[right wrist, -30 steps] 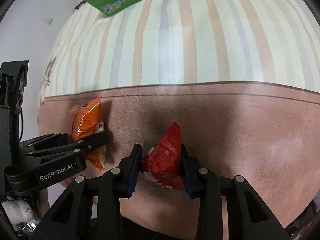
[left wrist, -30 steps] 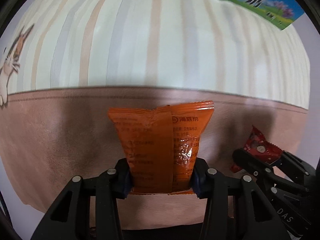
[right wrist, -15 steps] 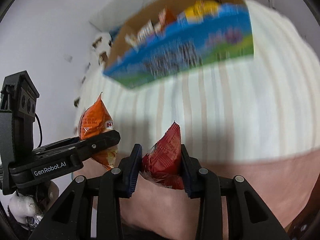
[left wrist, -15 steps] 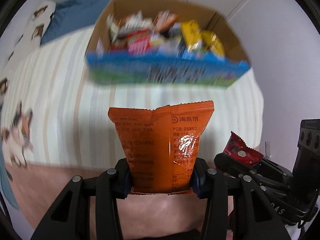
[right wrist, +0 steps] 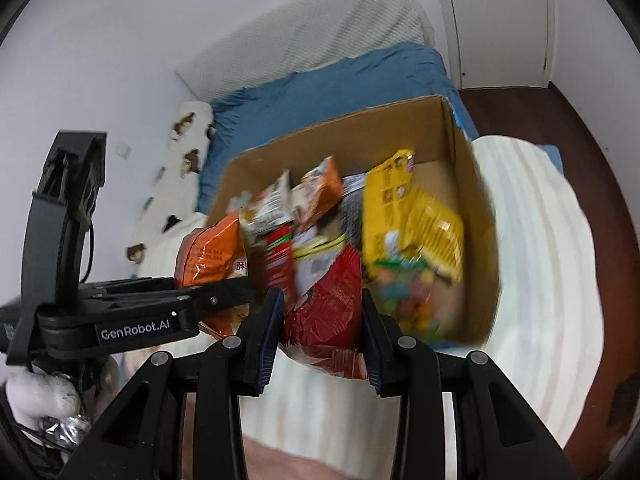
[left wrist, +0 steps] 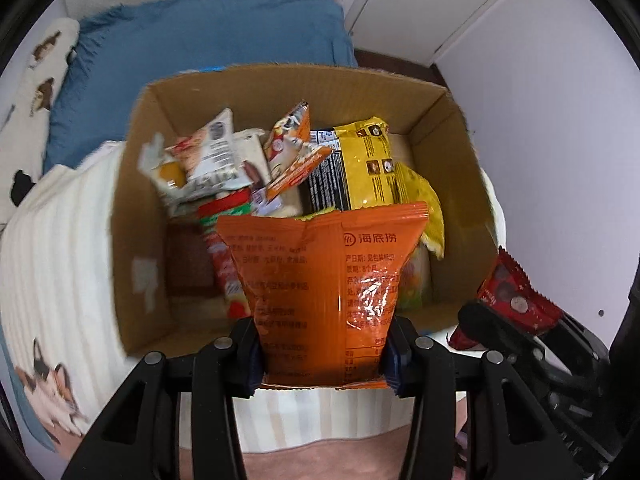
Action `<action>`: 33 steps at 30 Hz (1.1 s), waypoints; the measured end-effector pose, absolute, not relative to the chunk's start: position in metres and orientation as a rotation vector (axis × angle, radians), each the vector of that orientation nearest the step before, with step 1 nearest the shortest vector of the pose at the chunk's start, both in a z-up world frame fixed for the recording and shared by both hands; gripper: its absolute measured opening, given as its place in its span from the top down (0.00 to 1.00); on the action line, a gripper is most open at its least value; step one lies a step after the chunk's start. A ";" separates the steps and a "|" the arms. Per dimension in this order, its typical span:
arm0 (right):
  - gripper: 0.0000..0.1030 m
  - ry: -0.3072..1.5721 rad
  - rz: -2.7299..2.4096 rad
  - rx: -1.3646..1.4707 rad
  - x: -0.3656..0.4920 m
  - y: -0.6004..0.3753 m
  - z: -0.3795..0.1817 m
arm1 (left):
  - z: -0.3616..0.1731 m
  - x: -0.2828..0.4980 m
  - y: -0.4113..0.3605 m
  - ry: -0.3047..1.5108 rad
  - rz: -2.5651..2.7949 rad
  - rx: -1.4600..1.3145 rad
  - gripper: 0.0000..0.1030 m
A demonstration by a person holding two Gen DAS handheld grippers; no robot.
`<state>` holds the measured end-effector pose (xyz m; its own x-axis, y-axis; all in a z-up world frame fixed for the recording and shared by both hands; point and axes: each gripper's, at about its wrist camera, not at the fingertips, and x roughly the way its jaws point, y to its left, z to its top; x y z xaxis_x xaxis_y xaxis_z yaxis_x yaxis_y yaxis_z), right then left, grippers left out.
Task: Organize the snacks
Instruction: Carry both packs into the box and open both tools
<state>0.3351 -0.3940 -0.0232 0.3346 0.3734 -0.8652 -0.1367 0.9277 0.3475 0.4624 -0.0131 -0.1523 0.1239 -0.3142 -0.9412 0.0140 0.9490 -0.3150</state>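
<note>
Bed cover: cream striped bedspread with cat prints [left wrist: 44,272] at far left, carries the box; blue blanket [left wrist: 200,40] behind it.
Left hand-held gripper: black two-finger left hand-held gripper [left wrist: 324,354], clamped on the lower part of an orange foil snack packet [left wrist: 324,276]; pads press both side edges.
Orange packet place: upright, held in the air at the near wall of the box, printed back side to the left wrist camera, top edge in front of the box contents.
Box: open brown cardboard box [left wrist: 452,128] on the bed, flaps up, packed with mixed snack packs.
Box contents, left to right: white-and-orange packs [left wrist: 208,156], red-and-green pack [left wrist: 224,264], small orange pack [left wrist: 292,136], black pack, yellow bags [left wrist: 368,164] by the right wall; blurred, exact count cannot tell.
Right hand-held gripper: black two-finger right hand-held gripper [right wrist: 322,326], closed on a crinkled red foil snack packet [right wrist: 328,300], pads on both sides.
Red packet place: held in the air in front of the box's near edge, just right of the orange packet, the two apart.
Right side: dark wooden floor [right wrist: 592,144], white door [right wrist: 500,20] beyond the bed.
</note>
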 end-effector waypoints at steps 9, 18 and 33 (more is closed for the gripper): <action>0.57 1.357 0.319 0.208 0.378 -0.389 -0.082 | -0.213 0.509 -0.032 1.616 -0.254 -0.248 0.57; 0.07 1.414 0.242 0.163 0.375 -0.397 -0.089 | -0.208 0.506 -0.032 1.551 -0.243 -0.235 0.16; 0.04 1.404 0.156 0.104 0.365 -0.392 -0.079 | -0.181 0.485 -0.004 1.422 -0.091 -0.135 0.06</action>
